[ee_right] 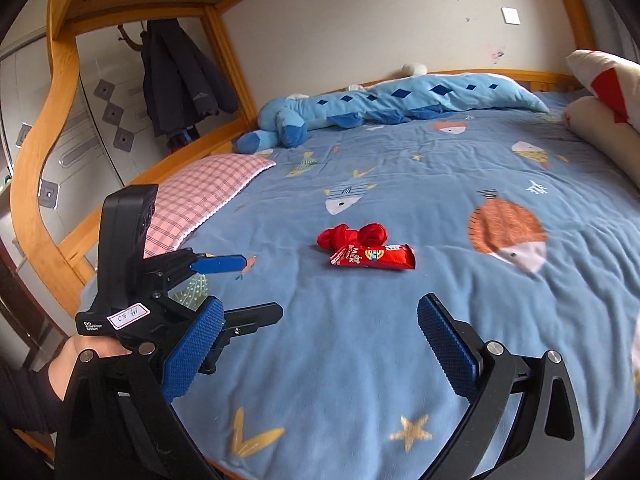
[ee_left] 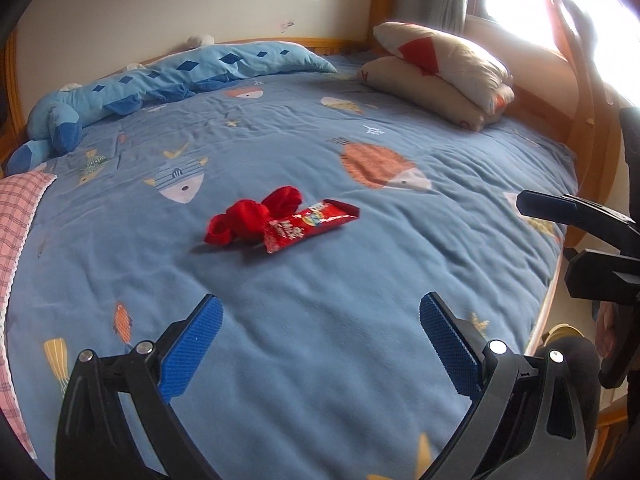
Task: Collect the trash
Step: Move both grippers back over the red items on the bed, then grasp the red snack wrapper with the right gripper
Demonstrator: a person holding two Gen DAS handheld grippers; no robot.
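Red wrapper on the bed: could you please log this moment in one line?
left claw open | right claw open | red wrapper on bed, ungrasped

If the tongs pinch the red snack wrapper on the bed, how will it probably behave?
The red snack wrapper looks flat and glossy, so it is probably light, crinkly and somewhat slippery. It touches the crumpled red cloth, which may shift with it. The soft blue quilt will likely give under pressure.

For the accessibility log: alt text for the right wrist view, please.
A shiny red snack wrapper and a crumpled red plastic bag lie touching on a blue fish-print bedspread, ahead of the open right gripper. The left gripper hovers open at left, near a pink checked pillow.
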